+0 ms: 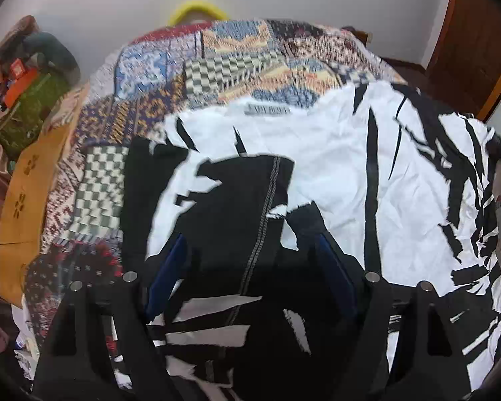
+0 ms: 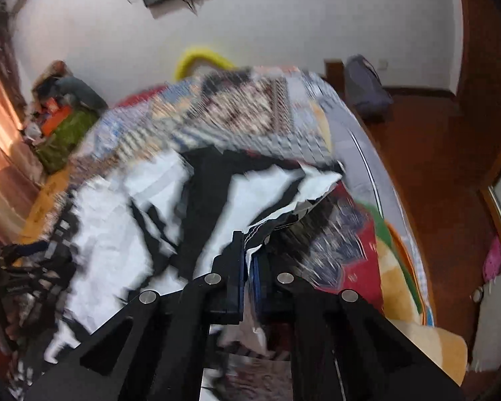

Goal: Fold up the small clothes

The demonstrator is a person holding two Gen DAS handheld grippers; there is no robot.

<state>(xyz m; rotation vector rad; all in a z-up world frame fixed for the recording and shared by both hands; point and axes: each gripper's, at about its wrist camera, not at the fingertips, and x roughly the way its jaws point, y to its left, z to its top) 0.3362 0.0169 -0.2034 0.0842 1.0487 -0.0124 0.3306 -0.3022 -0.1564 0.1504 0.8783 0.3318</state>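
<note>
A white garment with black slashes (image 1: 334,167) lies spread on a patchwork bedspread (image 1: 237,56). A black panel with a grey stitched seam runs down its near part. My left gripper (image 1: 250,244) is open just above this black panel, with a finger on each side of the seam. In the right wrist view the same garment (image 2: 117,227) is blurred by motion. My right gripper (image 2: 248,254) is shut on the garment's right edge, which rises crumpled from between the blue pads.
A yellow wooden bed edge (image 1: 26,193) runs on the left, with a cluttered green pile (image 1: 26,113) beyond. A red, green and yellow blanket (image 2: 377,260) lies at the bed's right. Brown wooden floor (image 2: 434,167) and a dark bag (image 2: 367,87) lie to the right.
</note>
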